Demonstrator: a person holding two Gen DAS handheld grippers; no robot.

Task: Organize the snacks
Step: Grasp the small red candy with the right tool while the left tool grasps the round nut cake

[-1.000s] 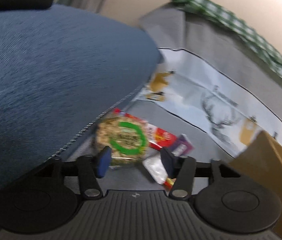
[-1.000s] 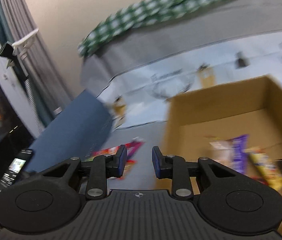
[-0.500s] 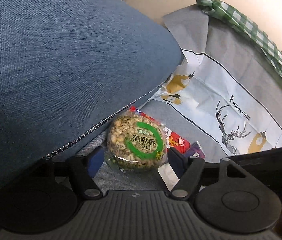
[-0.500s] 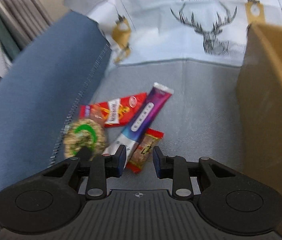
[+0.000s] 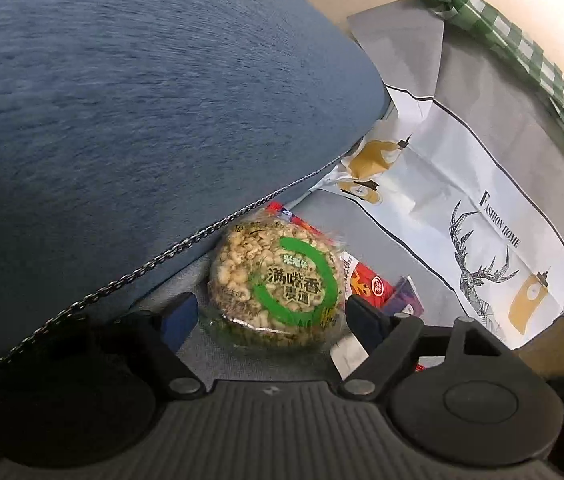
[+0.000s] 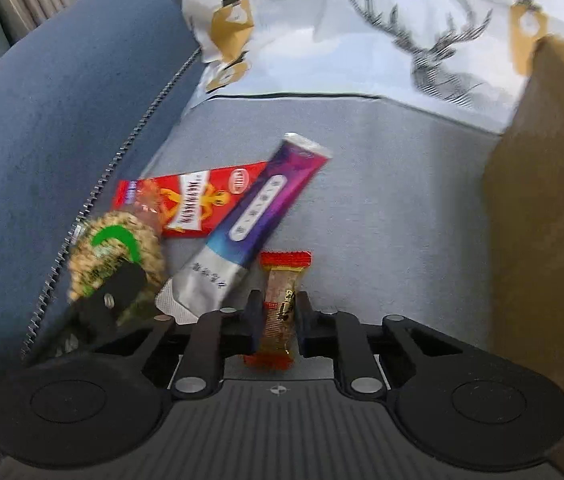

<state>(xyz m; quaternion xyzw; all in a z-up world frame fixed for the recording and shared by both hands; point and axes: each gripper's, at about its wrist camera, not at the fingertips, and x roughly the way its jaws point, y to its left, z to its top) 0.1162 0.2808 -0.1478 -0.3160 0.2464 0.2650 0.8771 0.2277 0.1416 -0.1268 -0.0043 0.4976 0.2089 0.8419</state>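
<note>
A round puffed-grain cake in clear wrap with a green ring [image 5: 278, 284] lies on the grey sofa seat against a blue cushion. My left gripper [image 5: 270, 318] straddles it, jaws opening, pads off the wrap. The same grain cake [image 6: 112, 256] shows in the right wrist view with a left finger [image 6: 116, 294] over it. My right gripper [image 6: 280, 312] is shut on a small red and amber candy bar [image 6: 282, 300]. Beside it lie a purple and silver stick pack [image 6: 258, 216] and a red flat packet [image 6: 190, 204]; the red packet [image 5: 366, 282] also peeks out behind the cake.
A big blue cushion [image 5: 122, 120] with a zip edge rises on the left. A brown cardboard box [image 6: 542, 216] stands on the right of the seat. A white throw with a deer print [image 6: 422, 40] and a green checked cloth [image 5: 522, 44] cover the sofa back.
My left gripper has widened and moved in around the grain cake. My right gripper swung down from the box to the snacks and shut on the small candy bar.
</note>
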